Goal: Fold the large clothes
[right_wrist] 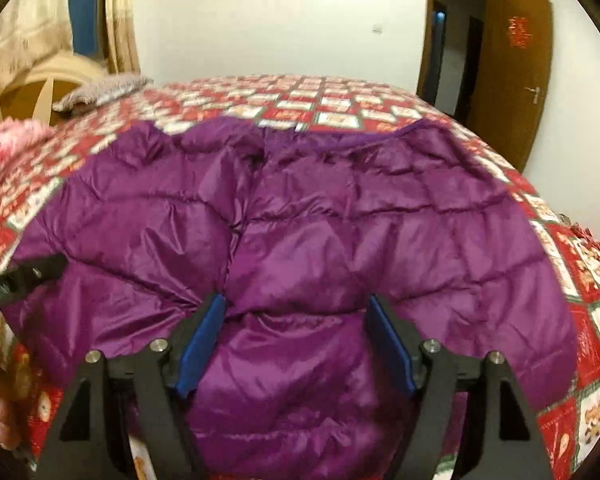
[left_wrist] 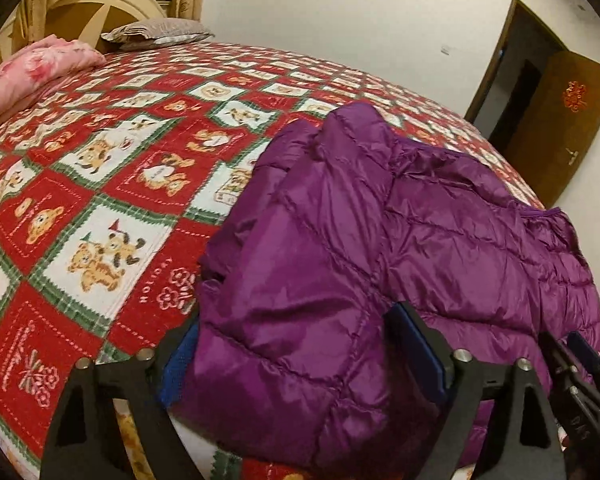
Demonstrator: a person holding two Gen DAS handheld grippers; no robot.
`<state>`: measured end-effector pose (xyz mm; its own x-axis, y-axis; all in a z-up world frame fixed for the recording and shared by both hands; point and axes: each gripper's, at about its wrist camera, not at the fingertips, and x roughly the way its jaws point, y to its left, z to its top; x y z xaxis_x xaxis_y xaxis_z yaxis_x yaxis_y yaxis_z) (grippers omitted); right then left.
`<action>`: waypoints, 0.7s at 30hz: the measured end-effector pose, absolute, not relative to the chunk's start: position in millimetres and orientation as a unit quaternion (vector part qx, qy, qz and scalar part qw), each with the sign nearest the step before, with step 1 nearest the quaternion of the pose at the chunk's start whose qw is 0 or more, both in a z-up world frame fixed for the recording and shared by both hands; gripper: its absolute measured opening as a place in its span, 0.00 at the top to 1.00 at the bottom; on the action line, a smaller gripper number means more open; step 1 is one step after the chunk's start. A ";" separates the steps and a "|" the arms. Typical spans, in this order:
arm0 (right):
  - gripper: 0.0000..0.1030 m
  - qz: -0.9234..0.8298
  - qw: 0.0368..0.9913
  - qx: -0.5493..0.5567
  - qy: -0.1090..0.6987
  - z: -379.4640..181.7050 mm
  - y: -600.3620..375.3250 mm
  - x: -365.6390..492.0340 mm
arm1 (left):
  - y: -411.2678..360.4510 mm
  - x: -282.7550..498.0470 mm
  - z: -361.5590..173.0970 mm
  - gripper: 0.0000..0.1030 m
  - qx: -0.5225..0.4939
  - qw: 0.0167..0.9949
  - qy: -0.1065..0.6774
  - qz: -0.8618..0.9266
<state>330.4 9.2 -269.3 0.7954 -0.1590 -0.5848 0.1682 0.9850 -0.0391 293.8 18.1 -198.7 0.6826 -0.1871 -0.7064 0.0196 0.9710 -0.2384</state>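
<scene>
— Nearest item? 
— Left gripper (left_wrist: 300, 344): black arms, blue pads (left_wrist: 186, 354), jaws wide, a puffy fold of the purple quilted jacket (left_wrist: 340, 216) bulging between them. Whether the pads press on the cloth I cannot tell.

— Second item? 
— Right gripper (right_wrist: 296, 340): same make, jaws wide, straddling the jacket's near hem; grip likewise unclear.

— Jacket's place? 
— Spread on the bed, atop a red, white and green bedspread (left_wrist: 112, 184) with bear pictures, sleeve folded over the body.

— Other entries? 
— Grey pillow (left_wrist: 158, 32) and pink blanket (left_wrist: 32, 68) at the far end; brown door (right_wrist: 512, 76) ajar; beige curtains (right_wrist: 32, 28).
</scene>
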 end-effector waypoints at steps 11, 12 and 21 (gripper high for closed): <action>0.25 -0.101 0.930 -0.042 0.351 -285.7 25.9 350.5 | 12.2 285.6 -184.4 0.85 -0.098 0.924 0.355 -0.097; 0.25 -0.102 0.930 -0.044 0.351 -286.1 26.9 350.0 | 12.7 283.4 -182.0 0.87 -0.098 0.926 0.352 -0.098; 0.28 -0.092 0.929 -0.056 0.354 -282.7 52.5 346.9 | 44.2 259.9 -155.1 0.92 -0.096 0.936 0.325 -0.096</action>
